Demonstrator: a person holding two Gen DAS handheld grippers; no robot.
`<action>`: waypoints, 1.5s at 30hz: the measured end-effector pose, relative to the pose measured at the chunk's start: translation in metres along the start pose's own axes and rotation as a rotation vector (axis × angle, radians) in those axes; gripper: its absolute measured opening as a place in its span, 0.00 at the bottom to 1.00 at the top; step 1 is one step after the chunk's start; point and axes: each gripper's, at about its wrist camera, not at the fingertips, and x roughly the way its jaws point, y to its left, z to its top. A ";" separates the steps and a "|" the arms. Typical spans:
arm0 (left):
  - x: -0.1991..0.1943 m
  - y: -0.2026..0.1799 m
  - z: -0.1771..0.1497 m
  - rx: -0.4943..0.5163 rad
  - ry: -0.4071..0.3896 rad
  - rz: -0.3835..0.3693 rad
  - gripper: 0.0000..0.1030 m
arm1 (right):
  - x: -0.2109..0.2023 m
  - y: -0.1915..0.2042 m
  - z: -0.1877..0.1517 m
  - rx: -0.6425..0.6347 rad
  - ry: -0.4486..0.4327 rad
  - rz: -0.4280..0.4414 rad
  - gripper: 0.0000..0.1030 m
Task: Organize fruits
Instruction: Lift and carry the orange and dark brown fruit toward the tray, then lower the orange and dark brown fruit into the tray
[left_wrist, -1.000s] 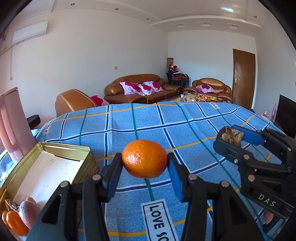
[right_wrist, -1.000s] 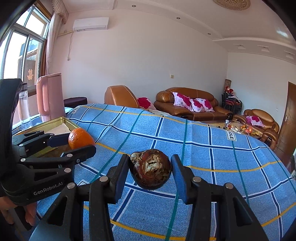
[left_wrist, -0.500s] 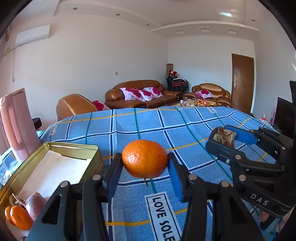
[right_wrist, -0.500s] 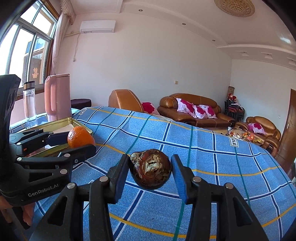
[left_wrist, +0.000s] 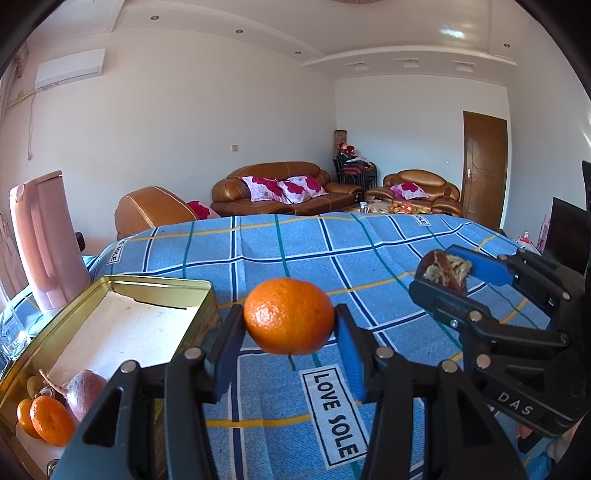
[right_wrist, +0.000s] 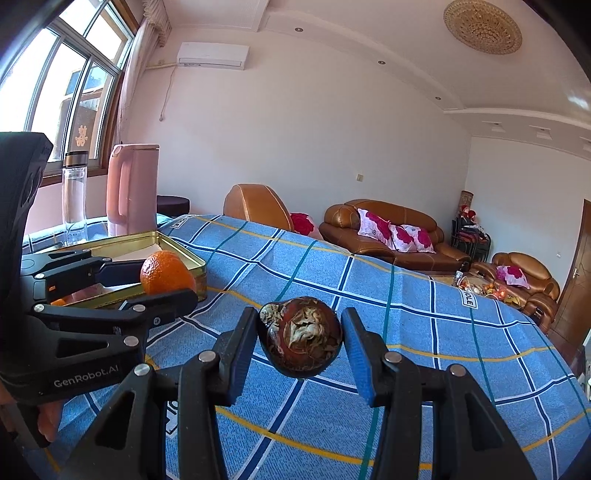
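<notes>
Mid-carry above the blue checked cloth (left_wrist: 369, 266), the left gripper (left_wrist: 290, 345) clamped a round orange mandarin (left_wrist: 289, 315) and the right gripper (right_wrist: 300, 347) a dark brown withered fruit (right_wrist: 300, 341), both apparently bound next for the open gold metal tin (left_wrist: 155, 286) at left.

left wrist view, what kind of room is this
Most likely a home living room: brown leather sofas with floral cushions, a wall air conditioner, and a table under a blue checked cloth.
</notes>
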 end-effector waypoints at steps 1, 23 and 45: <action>-0.001 0.001 -0.001 0.000 0.000 0.000 0.49 | -0.001 0.001 0.000 -0.003 -0.002 -0.001 0.47; -0.043 0.043 -0.015 -0.011 -0.039 0.050 0.49 | -0.005 0.054 0.011 0.002 -0.012 0.126 0.47; -0.075 0.121 -0.036 -0.112 -0.026 0.172 0.49 | 0.001 0.122 0.044 -0.053 -0.037 0.268 0.47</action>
